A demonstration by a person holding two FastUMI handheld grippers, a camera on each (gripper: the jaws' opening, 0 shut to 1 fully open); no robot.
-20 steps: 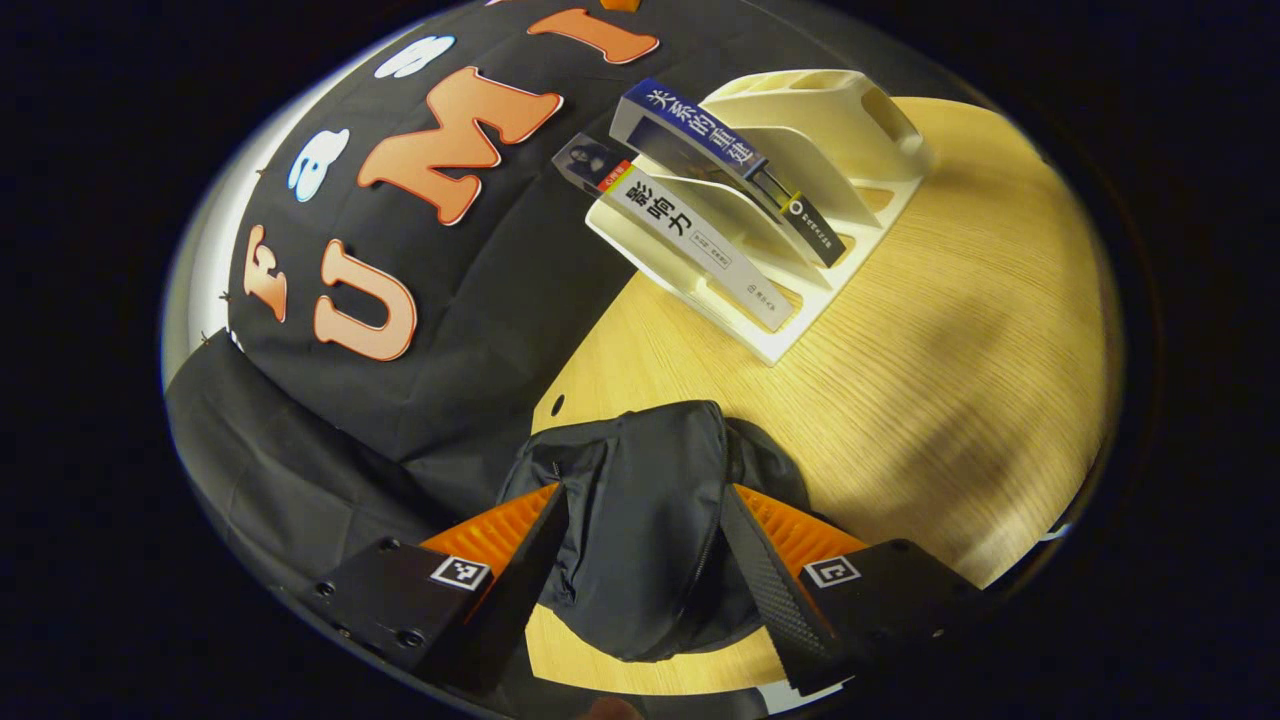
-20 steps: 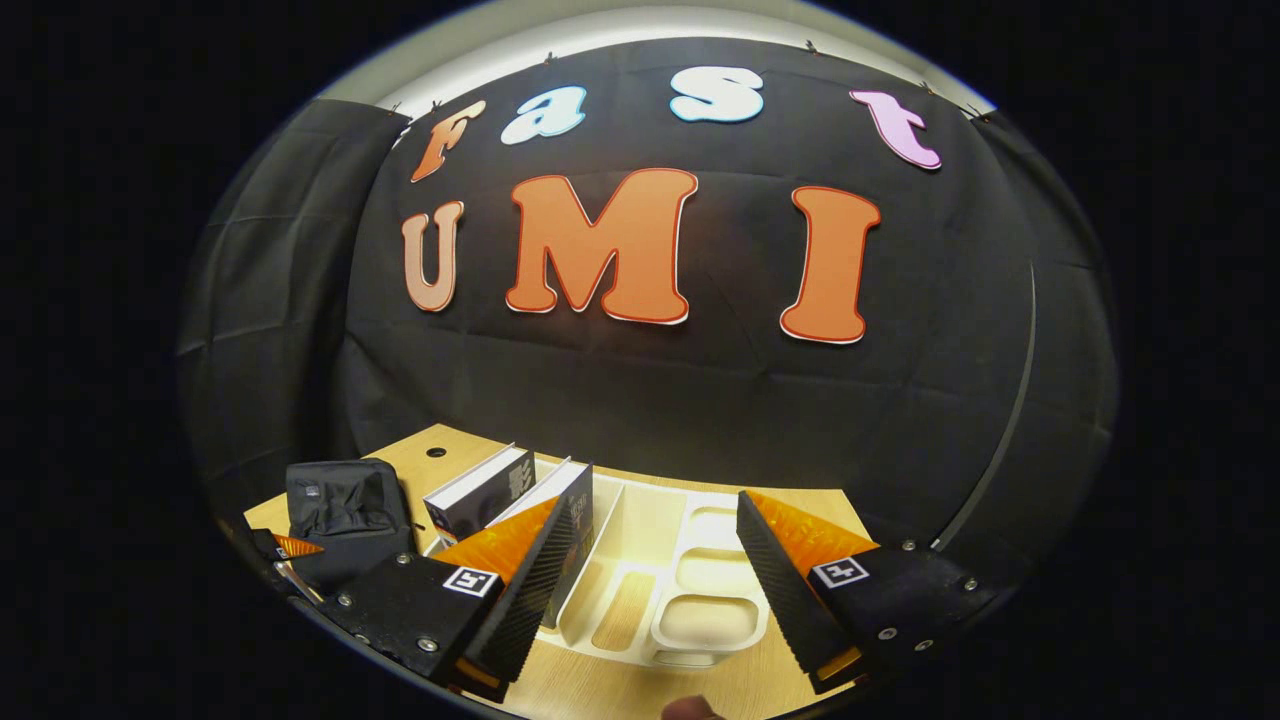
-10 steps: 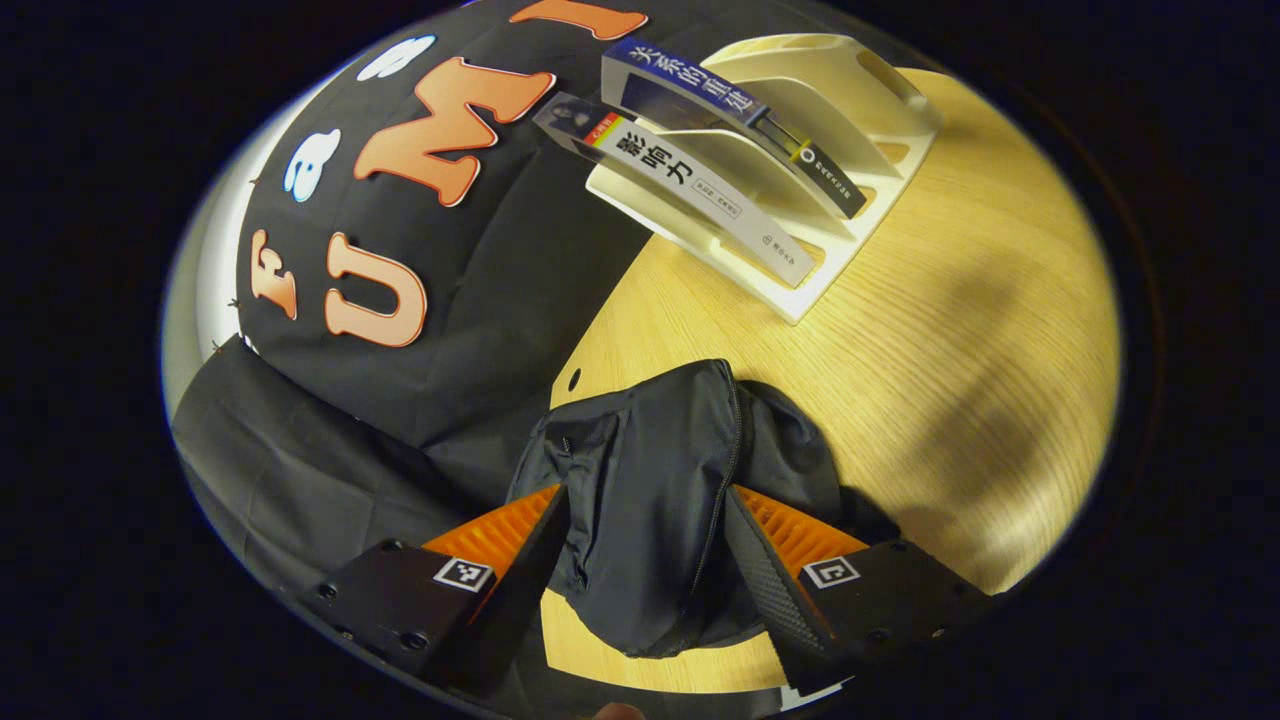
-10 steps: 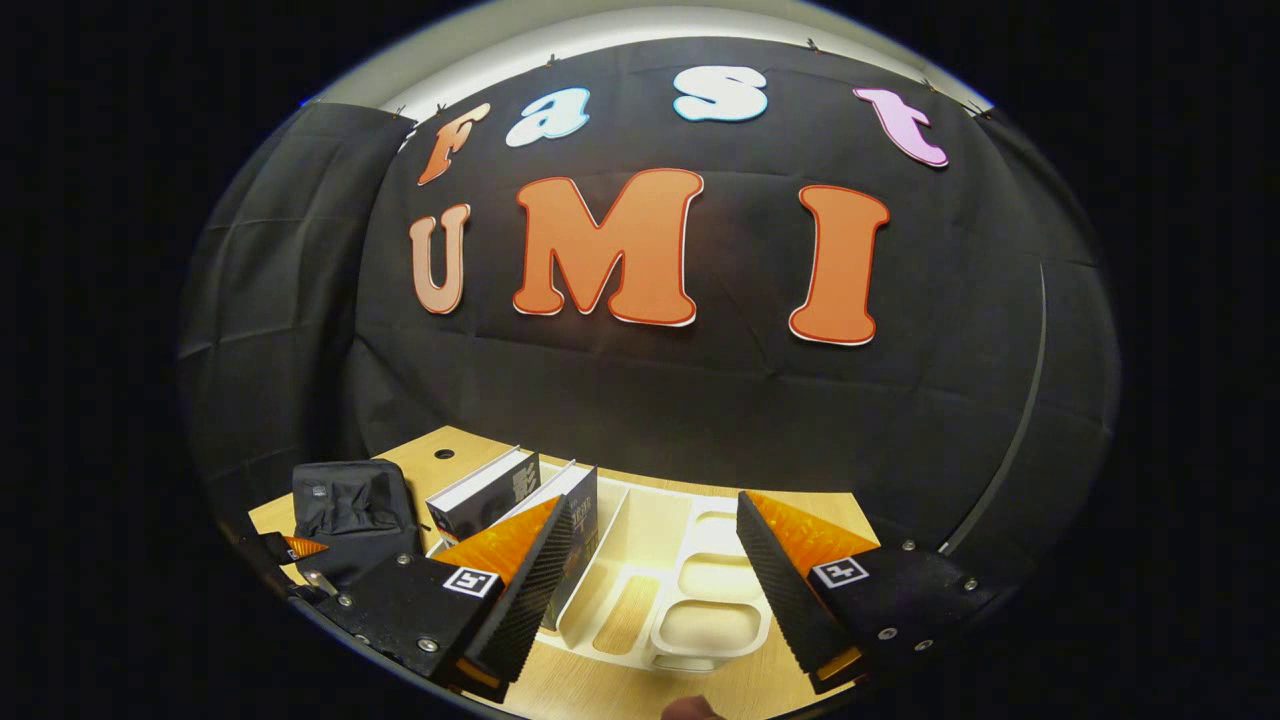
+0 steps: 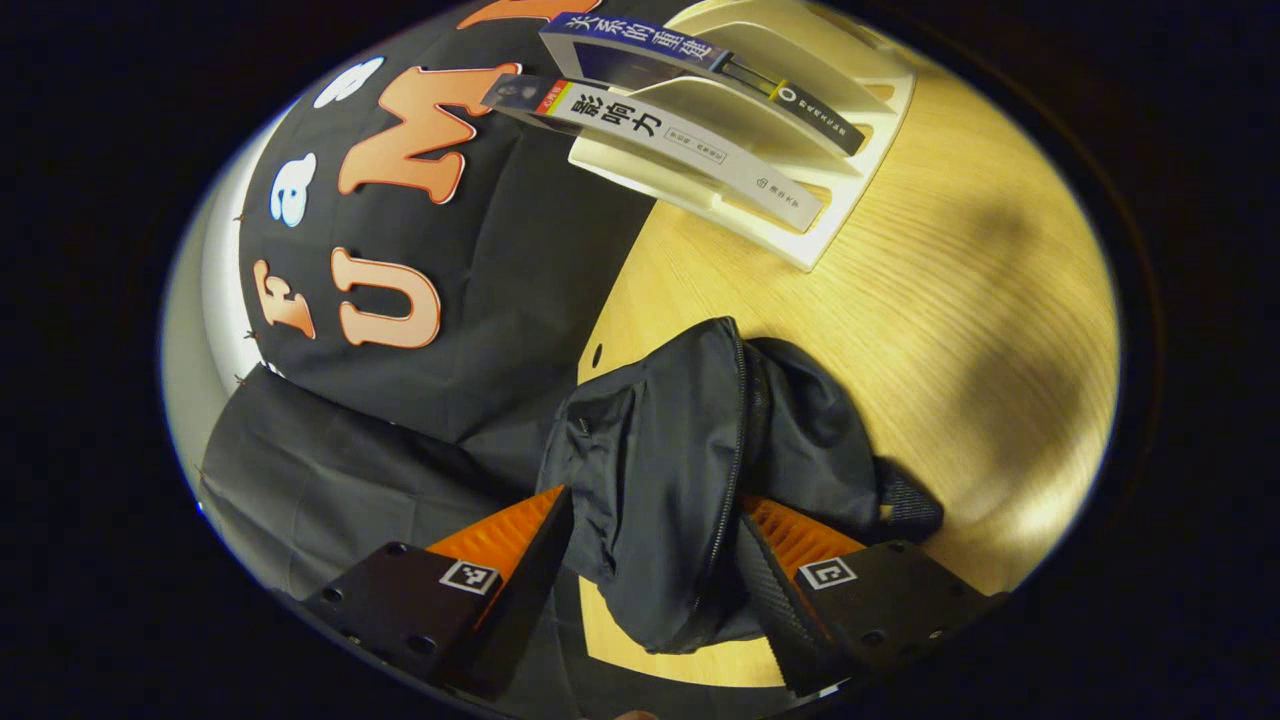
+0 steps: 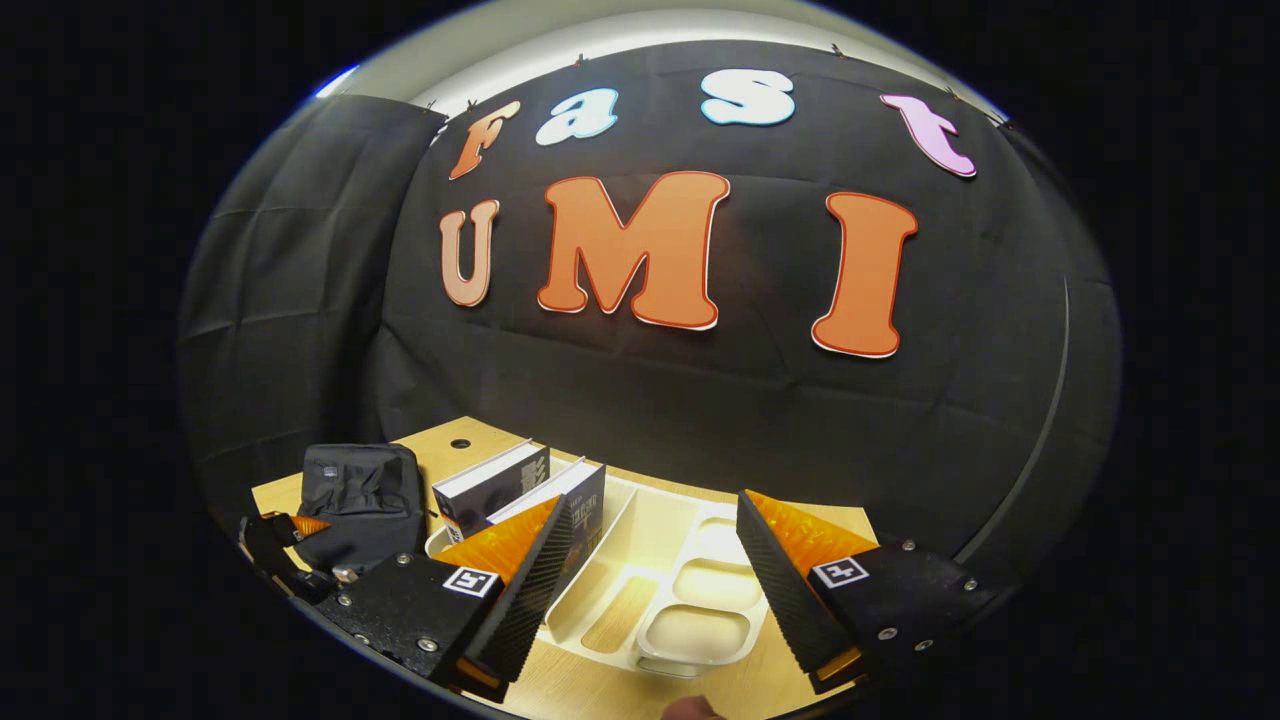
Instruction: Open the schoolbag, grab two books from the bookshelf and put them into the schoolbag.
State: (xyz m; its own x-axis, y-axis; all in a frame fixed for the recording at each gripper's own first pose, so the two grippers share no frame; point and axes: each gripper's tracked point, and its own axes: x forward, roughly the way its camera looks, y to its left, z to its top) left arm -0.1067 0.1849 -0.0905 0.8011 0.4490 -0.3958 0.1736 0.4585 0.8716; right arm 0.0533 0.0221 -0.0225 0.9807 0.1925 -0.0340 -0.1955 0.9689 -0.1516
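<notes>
The black schoolbag (image 5: 690, 450) stands on the wooden table, its zipper running down the middle, and looks zipped. My left gripper (image 5: 655, 570) is open, one finger on each side of the bag's near part, close against the fabric. The white bookshelf (image 5: 800, 235) lies beyond it, holding a pale-spined book (image 5: 680, 140) and a blue-spined book (image 5: 640, 45), both leaning. In the right gripper view, my right gripper (image 6: 655, 570) is open and empty above the bookshelf (image 6: 690, 590). The two books (image 6: 520, 485) stand at its left. The schoolbag (image 6: 360, 495) is farther left, with the left gripper (image 6: 290, 530) beside it.
The wooden table (image 5: 950, 300) runs out to the right of the bag and the rack. A small round hole (image 5: 597, 355) sits in the table near the black cloth wall (image 5: 480, 300). The rack's right slots (image 6: 700, 630) hold nothing.
In the left gripper view, the bag has grown larger and risen between the fingers while the rack slid toward the top. The right gripper drifted slightly, and stays open.
</notes>
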